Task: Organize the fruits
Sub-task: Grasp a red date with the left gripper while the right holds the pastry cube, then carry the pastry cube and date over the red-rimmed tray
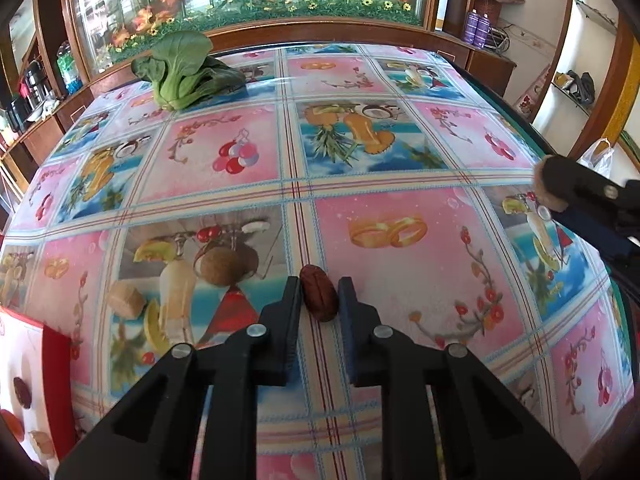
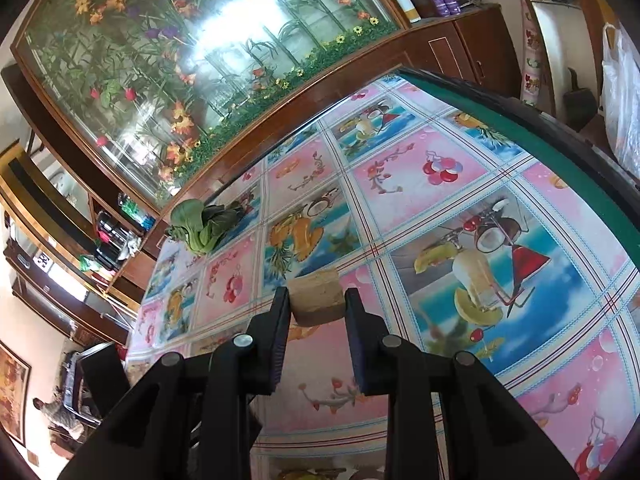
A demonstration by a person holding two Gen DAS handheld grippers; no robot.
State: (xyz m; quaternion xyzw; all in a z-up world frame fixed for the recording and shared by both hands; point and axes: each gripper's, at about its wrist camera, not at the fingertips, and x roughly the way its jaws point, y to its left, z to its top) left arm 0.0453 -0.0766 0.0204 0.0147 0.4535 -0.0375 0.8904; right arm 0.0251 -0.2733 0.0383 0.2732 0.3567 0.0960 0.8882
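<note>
Clamping a dark red date (image 1: 319,293) down on the patterned tablecloth (image 1: 400,184) — left gripper (image 1: 319,294) closed tight around it. Pinching a tan, cork-like chunk (image 2: 317,295) just above the cloth — right gripper (image 2: 317,300) gripping firmly. Farther back, leafy bok choy (image 1: 186,69) lying near the table's far edge.

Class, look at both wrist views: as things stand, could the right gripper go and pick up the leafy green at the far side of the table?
Probably not yet. The right gripper is shut on a tan chunk; the tablecloth towards the leafy green looks clear.
</note>
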